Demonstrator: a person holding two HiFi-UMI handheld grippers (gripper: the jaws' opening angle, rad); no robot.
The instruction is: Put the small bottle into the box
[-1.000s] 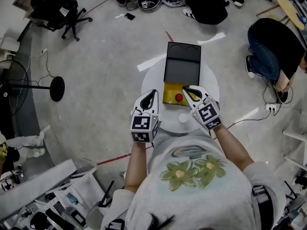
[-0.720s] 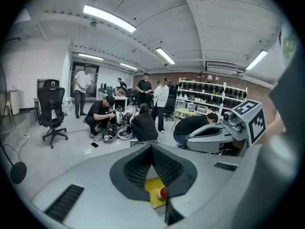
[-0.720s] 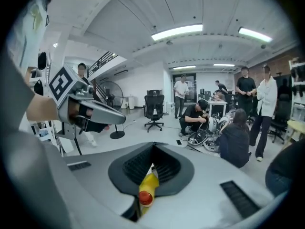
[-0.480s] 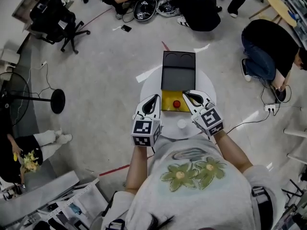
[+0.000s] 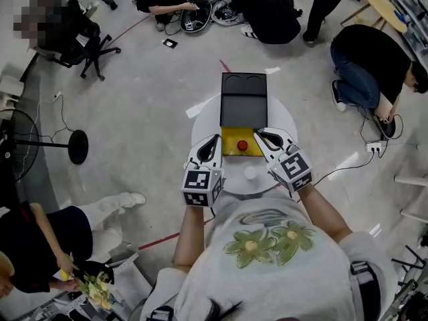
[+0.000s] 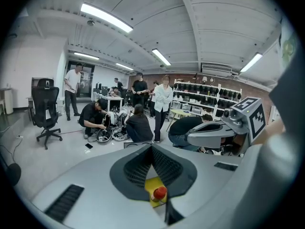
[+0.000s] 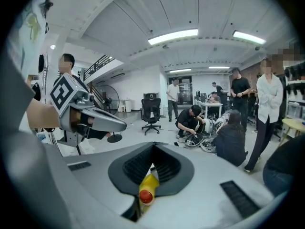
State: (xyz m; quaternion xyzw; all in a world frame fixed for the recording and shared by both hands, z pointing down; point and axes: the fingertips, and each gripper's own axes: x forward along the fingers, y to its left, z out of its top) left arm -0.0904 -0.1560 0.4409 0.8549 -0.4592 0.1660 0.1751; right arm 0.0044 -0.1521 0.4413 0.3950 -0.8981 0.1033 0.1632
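Here, both grippers hang over the near edge of the round table [image 5: 204, 129], and neither holds anything. The left gripper [image 5: 212, 141] has its fingers pressed together at the tips, and its own view shows nothing between them. The right gripper [image 5: 262, 136] is likewise fully closed and empty.

The box [image 5: 243, 110] lies open from the far edge of the tabletop towards its middle, black lid thrown back, yellow bottom [image 5: 231, 142] nearest the grippers. A small thing with a red top [image 5: 242, 145] stands on that yellow bottom. I take it for the small bottle, already in the box, though from above little more than its cap shows. A small white round thing [image 5: 250, 172] sits near the near edge of the tabletop, between the two grippers. I cannot tell what it is.

The bottle looks light and stiff, probably plastic. Being round and smooth, it could slip or topple easily. The best hold is likely across the body just below the cap, with gentle pressure.
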